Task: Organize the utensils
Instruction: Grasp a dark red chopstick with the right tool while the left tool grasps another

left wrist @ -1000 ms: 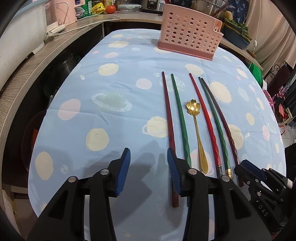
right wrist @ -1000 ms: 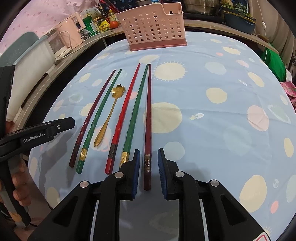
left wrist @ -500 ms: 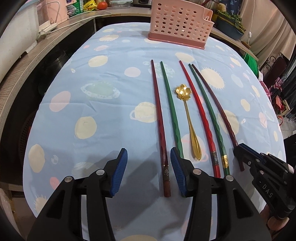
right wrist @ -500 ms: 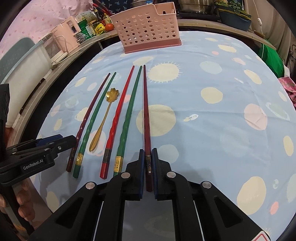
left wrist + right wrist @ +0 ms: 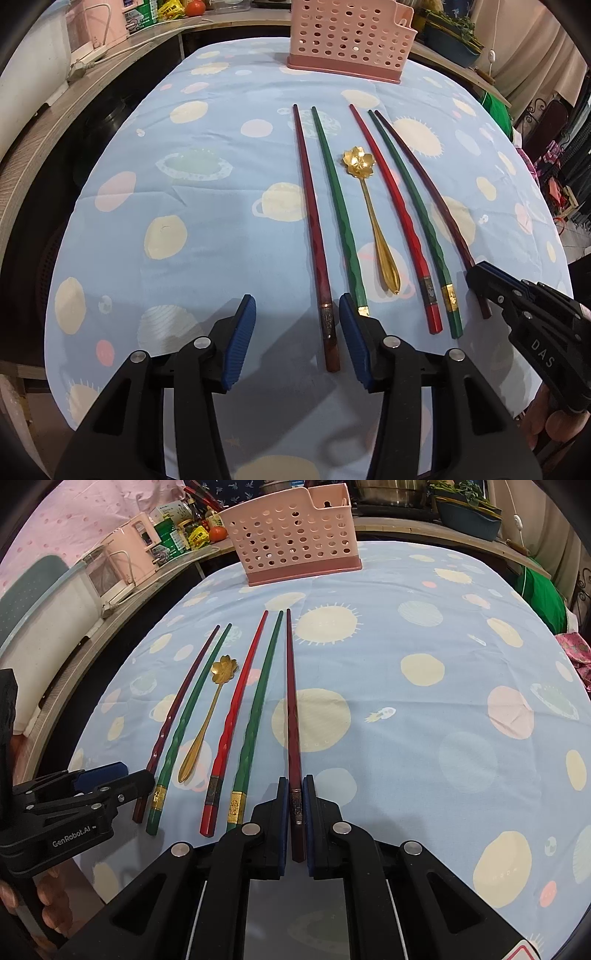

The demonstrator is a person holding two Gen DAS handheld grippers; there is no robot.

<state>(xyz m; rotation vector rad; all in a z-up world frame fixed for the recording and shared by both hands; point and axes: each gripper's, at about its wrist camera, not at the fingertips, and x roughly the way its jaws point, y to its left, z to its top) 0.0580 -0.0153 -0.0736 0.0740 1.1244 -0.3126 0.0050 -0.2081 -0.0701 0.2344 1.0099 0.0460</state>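
Claws first: my right claw (image 5: pixel 295 805) is closed on the butt of the dark maroon wooden chopstick (image 5: pixel 291 716), whose long axis runs straight ahead toward the pink perforated plastic utensil basket (image 5: pixel 295 542). My left claw (image 5: pixel 297 325) gapes wide astride the butt of another dark red chopstick (image 5: pixel 308 206), gripping nothing. Between us lie the gold flower-bowled spoon (image 5: pixel 369 199) and three more chopsticks; the basket stands farthest, dead ahead on the table (image 5: pixel 443 664).

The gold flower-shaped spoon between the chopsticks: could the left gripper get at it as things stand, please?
Probably yes. The gold flower-shaped spoon lies uncovered on the cloth, and the left gripper is open. A green chopstick lies close beside it, so a clean pinch looks tight.
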